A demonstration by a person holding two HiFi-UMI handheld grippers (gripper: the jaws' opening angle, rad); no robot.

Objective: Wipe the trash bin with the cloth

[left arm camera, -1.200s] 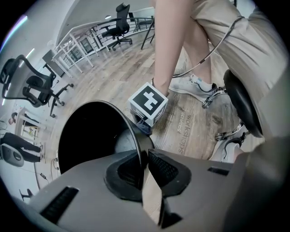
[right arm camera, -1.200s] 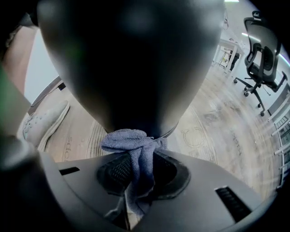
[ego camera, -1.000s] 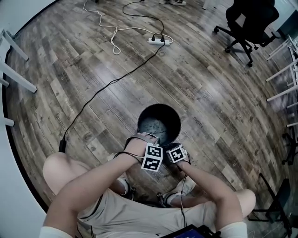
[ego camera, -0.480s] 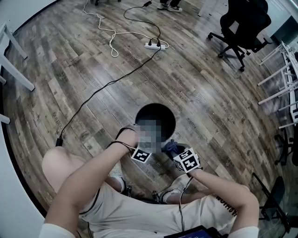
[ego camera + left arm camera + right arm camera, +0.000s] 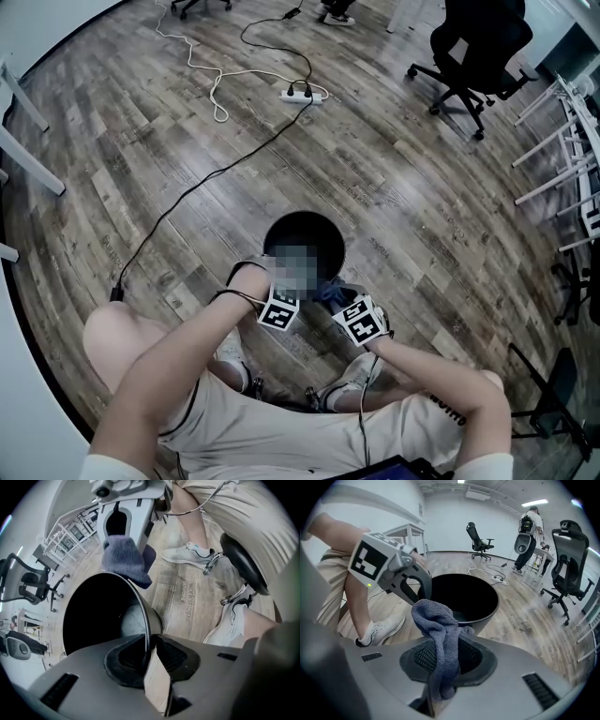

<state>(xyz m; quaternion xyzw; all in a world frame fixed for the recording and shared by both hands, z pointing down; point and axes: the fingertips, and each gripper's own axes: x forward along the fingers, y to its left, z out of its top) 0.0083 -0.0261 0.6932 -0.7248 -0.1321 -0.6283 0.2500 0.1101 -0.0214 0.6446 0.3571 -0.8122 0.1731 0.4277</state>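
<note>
One word can be read, in the left gripper view: "workshops", printed in dark letters along a plank of the wood floor (image 5: 174, 581), just beside the outer wall of the trash bin (image 5: 84, 620). A smaller word printed next to it is too blurred to read. In the head view, dark lettering on the shorts (image 5: 281, 427), near the right leg's hem, is too small to make out.

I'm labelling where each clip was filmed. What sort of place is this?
Most likely an open office or workshop room: black rolling office chairs, a white table by the wall, and a power strip lying on the wood-plank floor.
</note>
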